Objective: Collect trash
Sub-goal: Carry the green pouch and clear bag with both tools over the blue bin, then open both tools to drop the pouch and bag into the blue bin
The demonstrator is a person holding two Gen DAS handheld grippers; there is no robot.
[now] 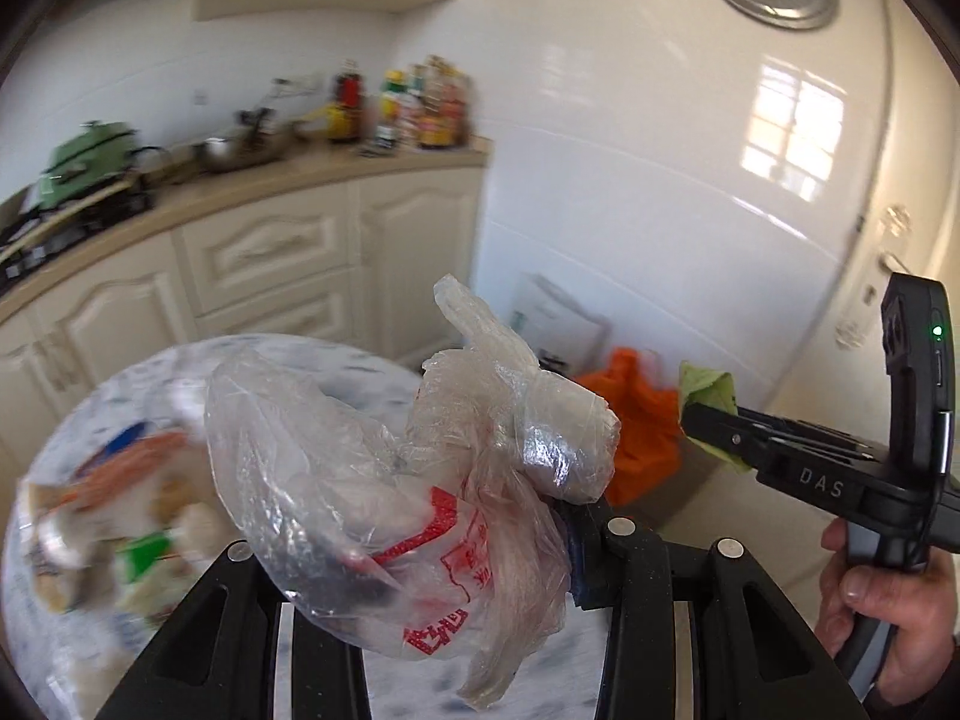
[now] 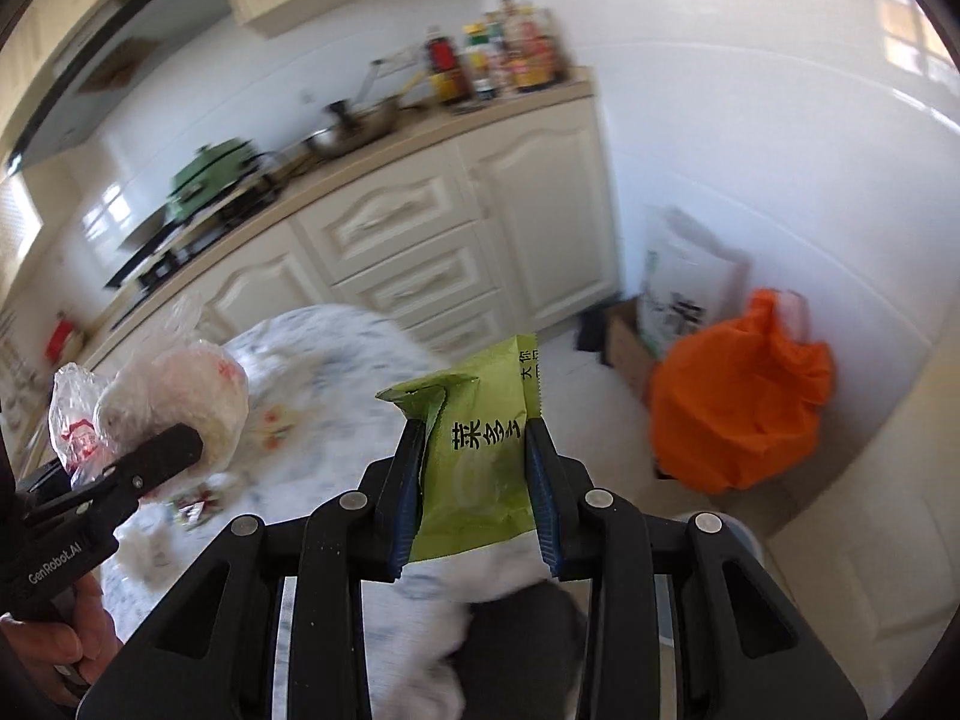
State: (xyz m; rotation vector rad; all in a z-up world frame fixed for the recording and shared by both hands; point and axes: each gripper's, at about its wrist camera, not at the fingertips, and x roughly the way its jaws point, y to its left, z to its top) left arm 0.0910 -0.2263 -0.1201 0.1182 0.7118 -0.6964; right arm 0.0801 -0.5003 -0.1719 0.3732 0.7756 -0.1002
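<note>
I see a kitchen worktop (image 2: pixel 420 132); my left hand-held gripper (image 1: pixel 420 540) clamps a red-printed plastic bag (image 1: pixel 384 480), my right hand-held gripper (image 2: pixel 474 450) a green packet (image 2: pixel 480 450), "DAS", "GenRobot.AI".

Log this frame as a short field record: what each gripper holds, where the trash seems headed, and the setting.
left gripper: shut on clear plastic bag
right gripper: shut on green wrapper
likely drop point: orange bag on floor by the wall
below grippers: round table, litter blurred
setting: kitchen, cabinets
</note>
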